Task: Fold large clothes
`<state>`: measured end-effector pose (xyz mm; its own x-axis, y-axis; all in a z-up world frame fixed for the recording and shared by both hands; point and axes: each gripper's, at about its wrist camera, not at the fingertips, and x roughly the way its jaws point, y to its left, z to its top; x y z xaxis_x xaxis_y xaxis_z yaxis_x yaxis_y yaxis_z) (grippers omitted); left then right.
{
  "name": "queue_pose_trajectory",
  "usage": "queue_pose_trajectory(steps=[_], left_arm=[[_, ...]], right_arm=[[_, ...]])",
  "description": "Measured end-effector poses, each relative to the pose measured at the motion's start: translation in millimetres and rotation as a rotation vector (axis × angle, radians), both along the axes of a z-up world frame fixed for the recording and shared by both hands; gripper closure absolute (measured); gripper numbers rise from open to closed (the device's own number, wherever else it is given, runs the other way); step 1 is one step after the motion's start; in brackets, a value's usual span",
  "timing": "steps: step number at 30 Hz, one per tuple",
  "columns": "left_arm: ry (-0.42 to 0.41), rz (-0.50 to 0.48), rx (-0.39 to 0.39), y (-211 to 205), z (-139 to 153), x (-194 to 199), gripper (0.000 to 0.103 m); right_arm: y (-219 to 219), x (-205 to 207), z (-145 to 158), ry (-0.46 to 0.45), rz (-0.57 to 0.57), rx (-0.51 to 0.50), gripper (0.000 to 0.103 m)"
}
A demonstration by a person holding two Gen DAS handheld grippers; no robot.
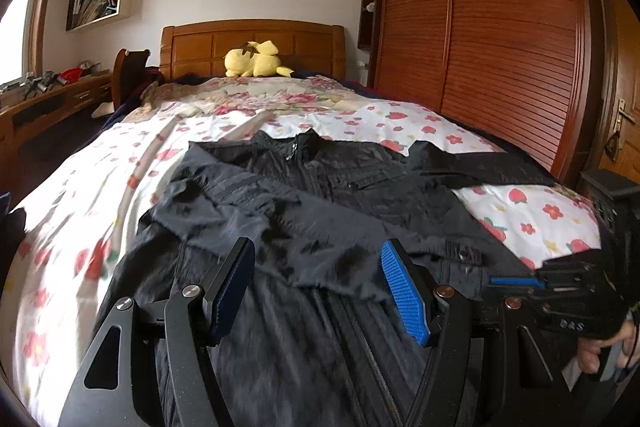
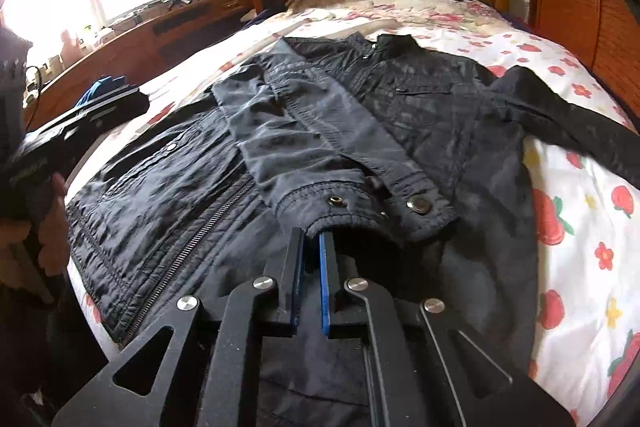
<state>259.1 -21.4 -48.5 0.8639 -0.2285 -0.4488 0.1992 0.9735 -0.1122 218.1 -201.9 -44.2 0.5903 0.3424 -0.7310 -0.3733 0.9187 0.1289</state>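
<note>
A black zip jacket (image 1: 320,179) lies front-up on the flowered bed sheet (image 1: 72,211), collar toward the headboard. One sleeve (image 2: 304,139) is folded across its chest. My right gripper (image 2: 312,239) is shut on that sleeve's cuff (image 2: 340,217), whose hem sits between the blue pads. The other sleeve (image 2: 560,119) stretches out to the right over the sheet. My left gripper (image 1: 318,245) hovers open just above the folded sleeve with nothing between its pads. Each gripper shows at the edge of the other's view: the right gripper (image 1: 516,282) and the left gripper (image 2: 116,93).
A yellow plush toy (image 1: 254,61) rests by the wooden headboard (image 1: 256,43). A slatted wooden wardrobe (image 1: 500,47) stands close along the bed's right side. A cluttered desk (image 1: 52,99) runs under the window on the left. A person's hand (image 1: 600,355) holds the right gripper.
</note>
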Motion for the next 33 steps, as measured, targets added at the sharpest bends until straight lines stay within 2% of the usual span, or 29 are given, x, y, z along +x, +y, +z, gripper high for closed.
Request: queue_pose_trajectory(steps=[4, 10, 13, 15, 18, 20, 21, 24, 33], left_arm=[[-0.004, -0.019, 0.003, -8.1, -3.2, 21.1, 0.035], [-0.001, -0.026, 0.019, -21.0, -23.7, 46.4, 0.035], [0.019, -0.032, 0.032, -28.7, -35.7, 53.2, 0.035], [0.029, -0.038, 0.051, -34.3, -40.0, 57.5, 0.035], [0.022, -0.042, 0.064, -38.9, -40.7, 57.5, 0.035], [0.017, -0.036, 0.056, -39.9, -41.6, 57.7, 0.035], [0.017, -0.033, 0.058, -40.3, -42.7, 58.1, 0.035], [0.023, -0.029, 0.058, -40.4, -46.0, 57.9, 0.035], [0.026, -0.028, 0.067, -42.8, -49.9, 57.6, 0.035]], right_arm=[[-19.4, -3.2, 9.2, -0.032, -0.044, -0.009, 0.097], [-66.6, -2.8, 30.9, -0.161, -0.195, -0.041, 0.094], [-87.6, 3.3, 39.3, -0.190, -0.238, -0.047, 0.091], [-102.5, 11.1, 42.4, -0.199, -0.264, -0.060, 0.083], [-118.7, 19.8, 43.6, -0.205, -0.279, -0.065, 0.072], [-126.2, 26.0, 42.1, -0.197, -0.283, -0.077, 0.070], [-129.5, 28.6, 41.1, -0.195, -0.285, -0.088, 0.065], [-138.9, 37.6, 38.4, -0.196, -0.290, -0.115, 0.064], [-176.6, 89.4, 19.7, -0.141, -0.339, -0.289, 0.061]])
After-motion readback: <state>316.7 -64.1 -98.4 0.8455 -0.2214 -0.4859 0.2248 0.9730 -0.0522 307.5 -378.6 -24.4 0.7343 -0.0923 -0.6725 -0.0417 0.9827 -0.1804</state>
